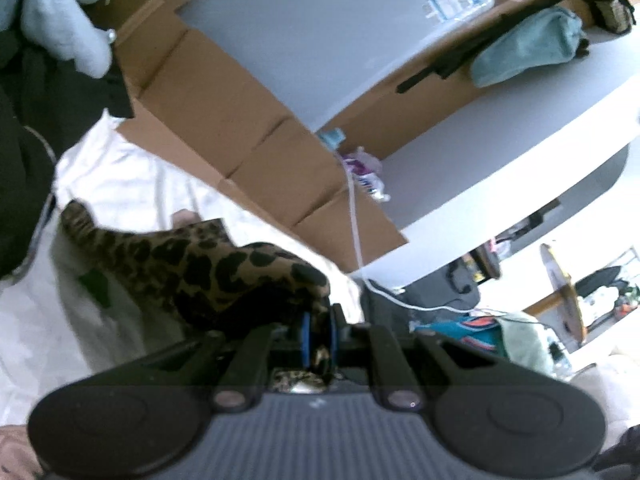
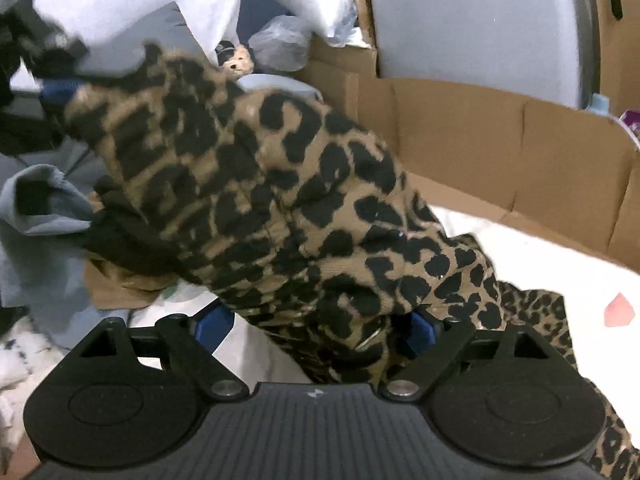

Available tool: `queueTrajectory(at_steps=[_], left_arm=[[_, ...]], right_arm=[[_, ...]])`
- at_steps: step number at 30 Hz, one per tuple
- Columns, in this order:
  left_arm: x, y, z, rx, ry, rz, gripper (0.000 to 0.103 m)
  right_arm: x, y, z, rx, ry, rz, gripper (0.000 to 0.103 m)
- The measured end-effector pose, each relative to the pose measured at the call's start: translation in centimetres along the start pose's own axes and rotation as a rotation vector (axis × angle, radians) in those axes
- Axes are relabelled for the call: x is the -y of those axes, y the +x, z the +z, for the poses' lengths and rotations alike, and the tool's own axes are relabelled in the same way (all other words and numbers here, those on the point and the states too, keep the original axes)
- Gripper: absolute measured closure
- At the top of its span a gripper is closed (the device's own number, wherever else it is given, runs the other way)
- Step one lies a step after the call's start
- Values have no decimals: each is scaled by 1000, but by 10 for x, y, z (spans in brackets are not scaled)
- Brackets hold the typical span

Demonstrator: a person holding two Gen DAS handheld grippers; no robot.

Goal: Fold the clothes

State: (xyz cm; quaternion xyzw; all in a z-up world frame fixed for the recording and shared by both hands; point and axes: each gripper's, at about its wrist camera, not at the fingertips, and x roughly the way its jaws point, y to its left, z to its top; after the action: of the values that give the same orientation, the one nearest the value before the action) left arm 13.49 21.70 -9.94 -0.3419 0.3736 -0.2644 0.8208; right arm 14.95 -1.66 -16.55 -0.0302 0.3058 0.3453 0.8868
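A leopard-print garment (image 1: pixel 192 272) stretches from my left gripper (image 1: pixel 318 338) up and to the left over a white sheet (image 1: pixel 132 184). My left gripper's blue pads are close together and pinch the garment's edge. In the right wrist view the same garment (image 2: pixel 280 200) fills the middle and drapes over my right gripper (image 2: pixel 316 322). Its blue pads (image 2: pixel 214 320) stand wide apart with the cloth lying between them, so the grip is loose or open. The far end of the garment is held by the other gripper's blue pad (image 2: pixel 60 90).
A flattened cardboard box (image 1: pixel 256 136) stands behind the sheet, also in the right wrist view (image 2: pixel 500 168). A pale blue cloth (image 2: pixel 36 216) and dark clothes (image 1: pixel 24 120) lie to the left. A teal pouch (image 1: pixel 528 46) sits on the cardboard. A white cable (image 1: pixel 356 220) hangs down.
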Motion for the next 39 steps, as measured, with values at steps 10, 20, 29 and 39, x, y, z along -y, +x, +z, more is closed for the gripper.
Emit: queueTrajectory(at_steps=[10, 20, 29, 39], left_arm=[[13, -2, 9, 43, -17, -86, 94], [13, -8, 15, 87, -29, -73, 94], [12, -5, 13, 77, -23, -64, 94], [3, 5, 10, 65, -49, -42, 94]], right_arm=[[5, 6, -7, -37, -89, -110, 18], [20, -23, -15, -25, -115, -169, 25], [22, -56, -22, -15, -151, -225, 24], [33, -69, -28, -30, -151, -308, 20]])
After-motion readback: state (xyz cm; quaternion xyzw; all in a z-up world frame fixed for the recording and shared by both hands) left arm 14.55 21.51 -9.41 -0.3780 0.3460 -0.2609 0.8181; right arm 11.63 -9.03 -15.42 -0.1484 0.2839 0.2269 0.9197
